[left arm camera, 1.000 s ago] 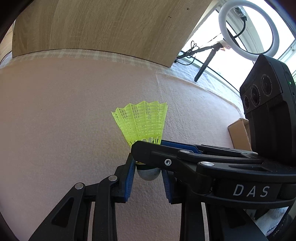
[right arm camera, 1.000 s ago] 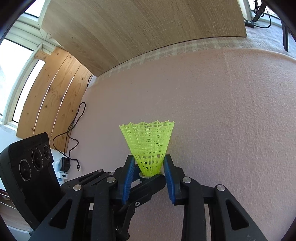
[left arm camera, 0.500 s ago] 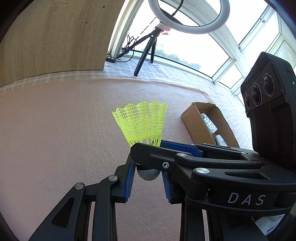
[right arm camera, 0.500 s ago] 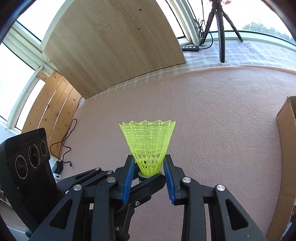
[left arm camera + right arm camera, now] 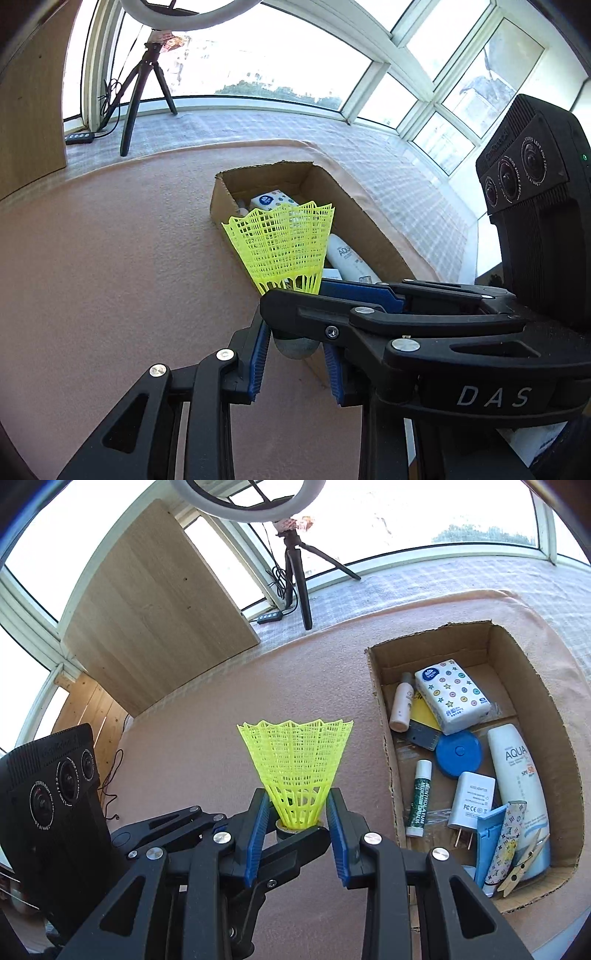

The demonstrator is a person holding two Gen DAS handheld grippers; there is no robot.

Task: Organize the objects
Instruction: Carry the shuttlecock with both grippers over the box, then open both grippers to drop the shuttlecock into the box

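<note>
A yellow plastic shuttlecock stands skirt-up between both grippers. My left gripper is shut on its grey cork. My right gripper is shut on the narrow base of the skirt, and its black fingers cross in front in the left wrist view. A left finger passes under the cork in the right wrist view. The open cardboard box lies to the right on the pink cloth. In the left wrist view the box sits just behind the shuttlecock.
The box holds a tissue pack, a white AQUA bottle, a blue round lid, a charger, a lip balm and a clothespin. A ring-light tripod and a wooden board stand behind.
Both grippers have swung together to the right and a little up with the shuttlecock still gripped. The cardboard box has come into view beside and behind it.
</note>
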